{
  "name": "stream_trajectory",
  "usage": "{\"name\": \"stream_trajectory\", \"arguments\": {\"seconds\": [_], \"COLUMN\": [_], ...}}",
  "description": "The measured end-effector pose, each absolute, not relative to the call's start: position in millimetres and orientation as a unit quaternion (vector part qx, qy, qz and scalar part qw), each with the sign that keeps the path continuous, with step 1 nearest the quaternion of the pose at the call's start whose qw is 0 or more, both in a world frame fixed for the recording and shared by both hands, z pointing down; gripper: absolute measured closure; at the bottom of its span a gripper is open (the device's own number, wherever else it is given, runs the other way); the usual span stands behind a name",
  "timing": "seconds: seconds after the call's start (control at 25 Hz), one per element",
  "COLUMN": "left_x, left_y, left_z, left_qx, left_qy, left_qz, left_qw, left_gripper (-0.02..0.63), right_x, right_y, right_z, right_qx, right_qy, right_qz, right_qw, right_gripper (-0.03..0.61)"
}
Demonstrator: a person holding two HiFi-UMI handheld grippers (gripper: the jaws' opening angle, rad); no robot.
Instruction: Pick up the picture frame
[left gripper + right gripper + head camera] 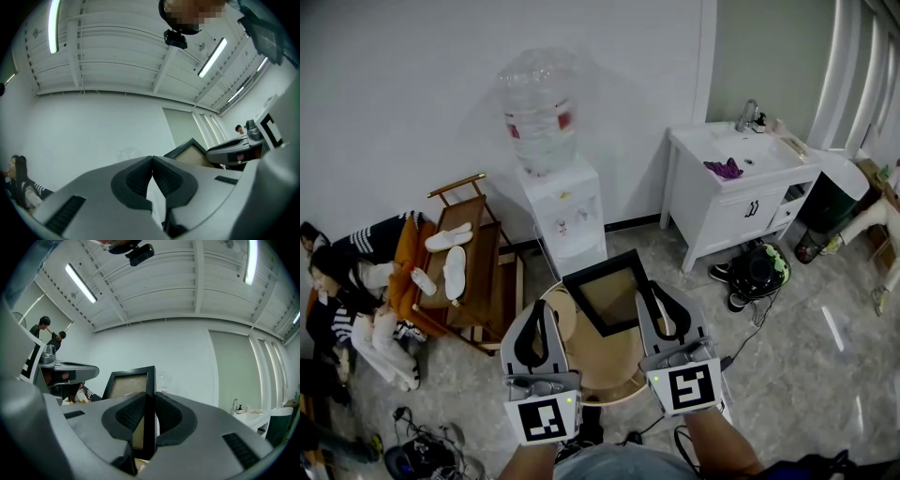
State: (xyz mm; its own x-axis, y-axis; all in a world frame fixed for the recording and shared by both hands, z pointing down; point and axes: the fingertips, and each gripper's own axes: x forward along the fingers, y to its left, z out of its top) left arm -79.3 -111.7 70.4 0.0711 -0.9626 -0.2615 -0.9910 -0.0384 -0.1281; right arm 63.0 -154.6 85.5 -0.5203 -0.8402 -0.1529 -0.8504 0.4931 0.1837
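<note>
A black picture frame (607,296) with a tan panel is held up above a round beige table (614,370). My right gripper (653,302) is shut on the frame's right edge. In the right gripper view the black frame edge (149,394) stands upright, clamped between both ribbed pads (130,414). My left gripper (546,317) hovers just left of the frame, apart from it. The left gripper view shows its pads (140,180) shut tip to tip with nothing between them. That view also catches the frame (190,152) to the right.
A white water dispenser (565,211) with a big bottle stands against the wall behind the table. A wooden rack (473,272) with white slippers and a person sitting on the floor (352,300) are at the left. A white sink cabinet (741,183) and a dark helmet (759,269) are at the right.
</note>
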Motion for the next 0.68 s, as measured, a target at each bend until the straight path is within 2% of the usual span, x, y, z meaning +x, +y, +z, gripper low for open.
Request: {"name": "stream_trajectory", "arguments": {"seconds": [0.68], "left_x": [-74.2], "left_y": [-114.5], "left_z": [71.2], "left_qx": [-0.724], "left_qy": [0.674], "left_qz": [0.050], "left_qw": [0.138], "left_gripper": [0.598], "right_x": [69.1], "right_y": [-154.4], "right_z": [87.5], "right_qx": [-0.496], "right_qy": [0.860], "right_qz": [0.115], "right_qw": [0.019], "right_gripper": [0.500]}}
